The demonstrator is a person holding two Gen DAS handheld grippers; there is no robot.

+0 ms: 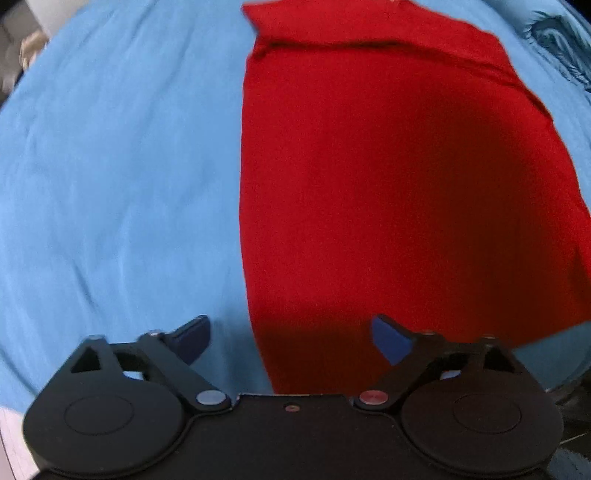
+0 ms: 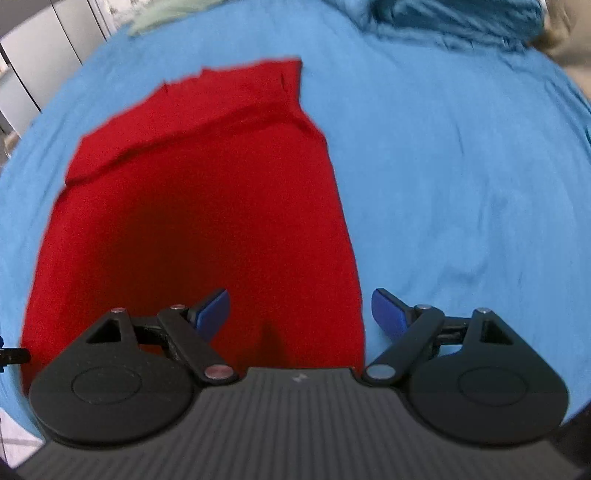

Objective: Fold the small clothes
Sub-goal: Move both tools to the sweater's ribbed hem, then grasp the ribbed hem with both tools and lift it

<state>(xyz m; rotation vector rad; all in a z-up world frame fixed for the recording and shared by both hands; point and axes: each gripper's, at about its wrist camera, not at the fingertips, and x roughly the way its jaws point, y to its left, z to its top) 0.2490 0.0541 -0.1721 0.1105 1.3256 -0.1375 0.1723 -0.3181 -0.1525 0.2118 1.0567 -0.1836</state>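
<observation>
A red garment (image 1: 388, 184) lies flat on a light blue sheet (image 1: 110, 166), with a folded band across its far end. My left gripper (image 1: 291, 339) is open and empty, hovering over the garment's near left corner. In the right wrist view the same red garment (image 2: 207, 206) fills the left and middle. My right gripper (image 2: 299, 314) is open and empty above the garment's near right edge, with its left finger over the red cloth and its right finger over the blue sheet (image 2: 461, 184).
A bunched darker blue cloth (image 2: 450, 18) lies at the far end of the bed, also at the top right in the left wrist view (image 1: 561, 40). A pale green cloth (image 2: 166, 14) lies far left. Grey cabinet doors (image 2: 37, 55) stand beyond the bed.
</observation>
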